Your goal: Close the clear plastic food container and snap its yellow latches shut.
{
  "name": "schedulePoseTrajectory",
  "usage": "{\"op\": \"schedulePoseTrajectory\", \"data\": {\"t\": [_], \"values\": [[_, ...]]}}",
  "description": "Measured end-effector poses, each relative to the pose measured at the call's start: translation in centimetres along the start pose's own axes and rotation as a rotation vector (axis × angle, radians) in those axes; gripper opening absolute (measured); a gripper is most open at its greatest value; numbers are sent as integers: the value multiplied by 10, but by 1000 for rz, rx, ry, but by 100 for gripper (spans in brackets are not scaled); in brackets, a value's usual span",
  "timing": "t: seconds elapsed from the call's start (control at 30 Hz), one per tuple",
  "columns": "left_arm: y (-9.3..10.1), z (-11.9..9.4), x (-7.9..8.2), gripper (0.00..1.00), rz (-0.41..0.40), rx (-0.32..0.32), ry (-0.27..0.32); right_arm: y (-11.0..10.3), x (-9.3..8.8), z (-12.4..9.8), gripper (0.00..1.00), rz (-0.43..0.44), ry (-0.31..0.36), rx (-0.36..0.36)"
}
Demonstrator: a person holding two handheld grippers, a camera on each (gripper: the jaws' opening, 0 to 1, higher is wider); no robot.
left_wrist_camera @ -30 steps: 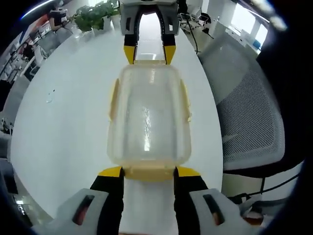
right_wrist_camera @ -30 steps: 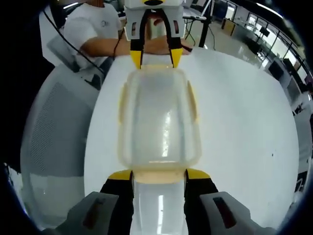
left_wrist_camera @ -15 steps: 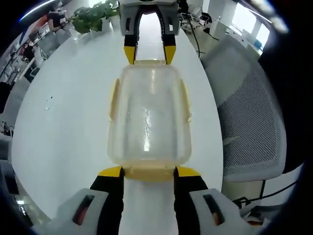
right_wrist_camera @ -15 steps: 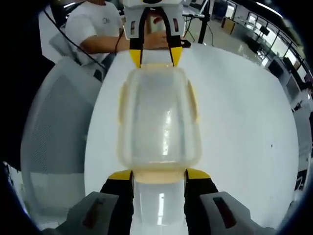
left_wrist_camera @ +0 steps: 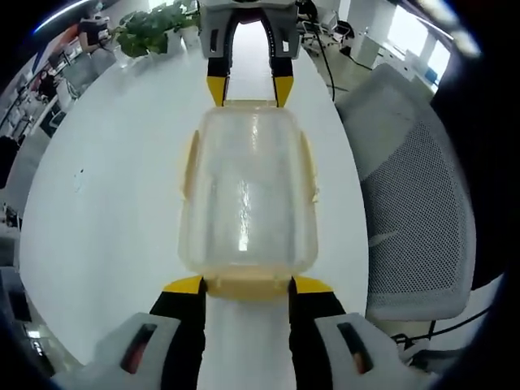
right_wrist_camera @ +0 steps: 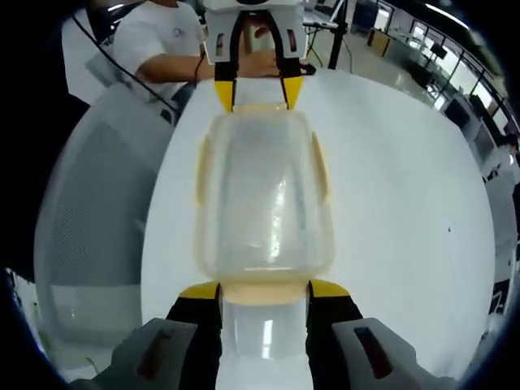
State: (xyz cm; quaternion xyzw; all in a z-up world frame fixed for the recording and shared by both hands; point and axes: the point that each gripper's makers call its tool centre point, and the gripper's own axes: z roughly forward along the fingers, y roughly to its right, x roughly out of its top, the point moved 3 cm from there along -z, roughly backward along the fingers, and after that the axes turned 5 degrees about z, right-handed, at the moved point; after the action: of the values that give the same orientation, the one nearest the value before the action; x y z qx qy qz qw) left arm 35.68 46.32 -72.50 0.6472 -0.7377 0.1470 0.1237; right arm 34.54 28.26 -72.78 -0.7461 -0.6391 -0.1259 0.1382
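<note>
Clear plastic, faintly yellowed, the food container [left_wrist_camera: 246, 191] lies lid-down-and-closed on the white bench [left_wrist_camera: 106, 187], held lengthwise between the two claws. The left claw [left_wrist_camera: 247, 286] brackets the near end latch [left_wrist_camera: 247, 288] with its jaws set about as wide as that latch; whether they press it cannot be told. The right claw [right_wrist_camera: 264, 290] stands the same way at the opposite end latch [right_wrist_camera: 263, 292] and shows at the far end in the left gripper view. The lid looks seated — the side latches [left_wrist_camera: 190, 166] lie flat along the long edges. What appears left is confirming the two end latches are snapped. A mesh chair [left_wrist_camera: 414, 187] stands beside the bench; a person's arm [right_wrist_camera: 175, 73] rests on its far edge.
</note>
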Motion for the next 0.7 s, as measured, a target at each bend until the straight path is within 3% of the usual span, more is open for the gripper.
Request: {"op": "schedulePoseTrajectory", "data": {"t": [0.7], "values": [[-2, 24, 49, 39, 9, 9, 7, 1, -55, -10, 38, 28, -5, -6]]}}
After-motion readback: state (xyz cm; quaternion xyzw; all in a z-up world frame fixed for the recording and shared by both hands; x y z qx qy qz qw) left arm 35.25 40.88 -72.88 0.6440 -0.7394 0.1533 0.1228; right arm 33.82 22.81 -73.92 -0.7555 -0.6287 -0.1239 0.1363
